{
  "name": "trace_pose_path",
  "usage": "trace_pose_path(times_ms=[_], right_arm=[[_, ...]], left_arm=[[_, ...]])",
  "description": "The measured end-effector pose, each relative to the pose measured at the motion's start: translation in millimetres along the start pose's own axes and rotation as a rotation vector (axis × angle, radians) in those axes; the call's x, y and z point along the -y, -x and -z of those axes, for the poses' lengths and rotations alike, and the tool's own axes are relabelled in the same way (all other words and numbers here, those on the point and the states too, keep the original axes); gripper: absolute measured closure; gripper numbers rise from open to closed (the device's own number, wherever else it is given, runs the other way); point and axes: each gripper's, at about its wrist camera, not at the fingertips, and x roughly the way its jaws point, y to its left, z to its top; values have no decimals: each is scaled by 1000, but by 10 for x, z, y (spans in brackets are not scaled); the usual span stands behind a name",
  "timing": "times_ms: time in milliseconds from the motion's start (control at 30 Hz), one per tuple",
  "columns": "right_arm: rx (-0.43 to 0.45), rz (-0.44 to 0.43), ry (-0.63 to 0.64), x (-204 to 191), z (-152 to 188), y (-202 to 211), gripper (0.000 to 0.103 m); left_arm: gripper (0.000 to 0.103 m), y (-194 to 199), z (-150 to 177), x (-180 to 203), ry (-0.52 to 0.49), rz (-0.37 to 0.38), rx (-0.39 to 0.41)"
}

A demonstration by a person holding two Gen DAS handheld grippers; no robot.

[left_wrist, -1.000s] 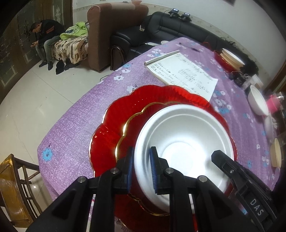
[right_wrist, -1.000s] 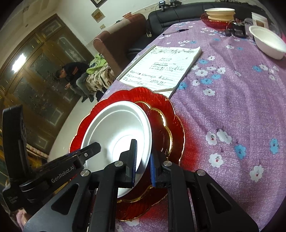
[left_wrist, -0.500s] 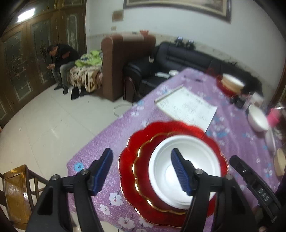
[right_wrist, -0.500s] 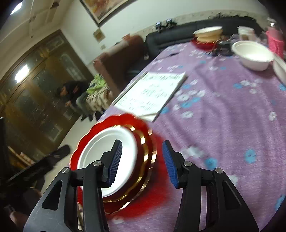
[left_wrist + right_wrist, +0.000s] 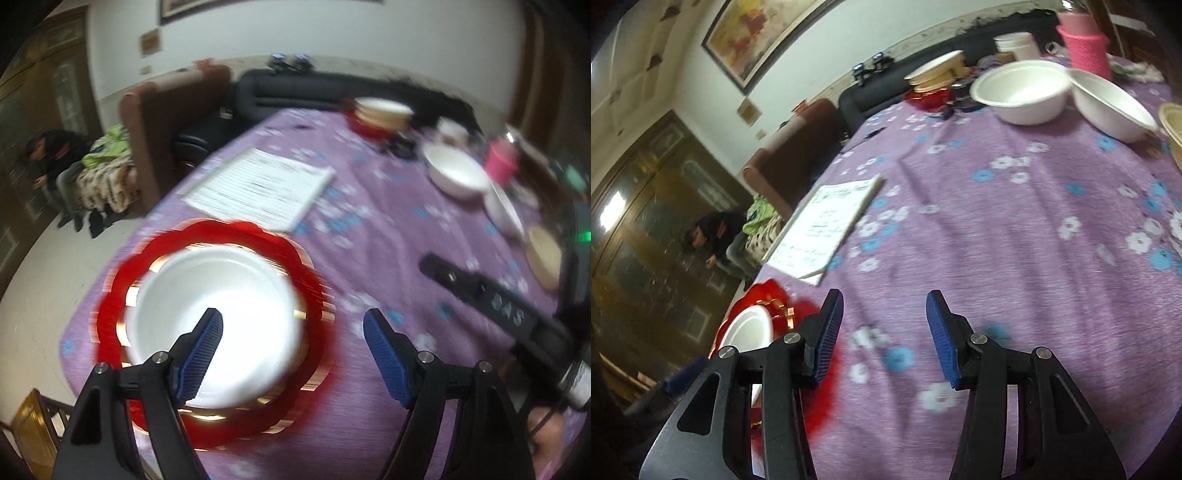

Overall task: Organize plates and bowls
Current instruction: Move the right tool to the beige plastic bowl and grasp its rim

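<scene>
1. Left gripper (image 5: pixel 293 345): jaws spread wide, nothing between them. It hangs above the table; its left pad (image 5: pixel 199 354) overlaps the near side of the white bowl in the left wrist view, no contact visible.
2. White bowl (image 5: pixel 218 325): sits nested in a gold-rimmed red plate (image 5: pixel 312 369), which sits on a bigger scalloped red plate (image 5: pixel 243 236). Stack is at the table's near-left corner, about 8 o'clock from the left gripper. Motion blur here.
3. Notebook (image 5: pixel 258 188): lies flat at 12 o'clock from the stack, just beside the big plate's far rim; touching or not, can't tell.
4. Right gripper (image 5: pixel 884 332): jaws wide apart, empty, over bare purple floral tablecloth (image 5: pixel 1015 240). The stack is at its 9 o'clock, partly hidden behind its left finger.
5. Far right side of table: two white bowls (image 5: pixel 1021 92) (image 5: pixel 1108 105) side by side at 1 o'clock, rims overlapping in view. Pink cup (image 5: pixel 1084 44) behind them.
6. Far end, 12 o'clock: tan plates stacked on a red dish (image 5: pixel 929 98).
</scene>
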Motion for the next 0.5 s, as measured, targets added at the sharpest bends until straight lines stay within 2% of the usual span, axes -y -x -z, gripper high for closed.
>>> trace_pose_path(times_ms=[100,267,433,500], right_arm=[[2,-2,-41,194,-70,106,56],[53,37,-82,542,-214,390,56],[92,66,-165,1012,-407,692,56],[113,77,-185,1140,-461,801,56]], left_arm=[[24,-26,-31,264,-58,17,-16],[24,-72,-232,630,-113,48,-28],[24,-208,-466,1012,-123,70,-55],[24,-246,-546,1163,-115,108,-68]])
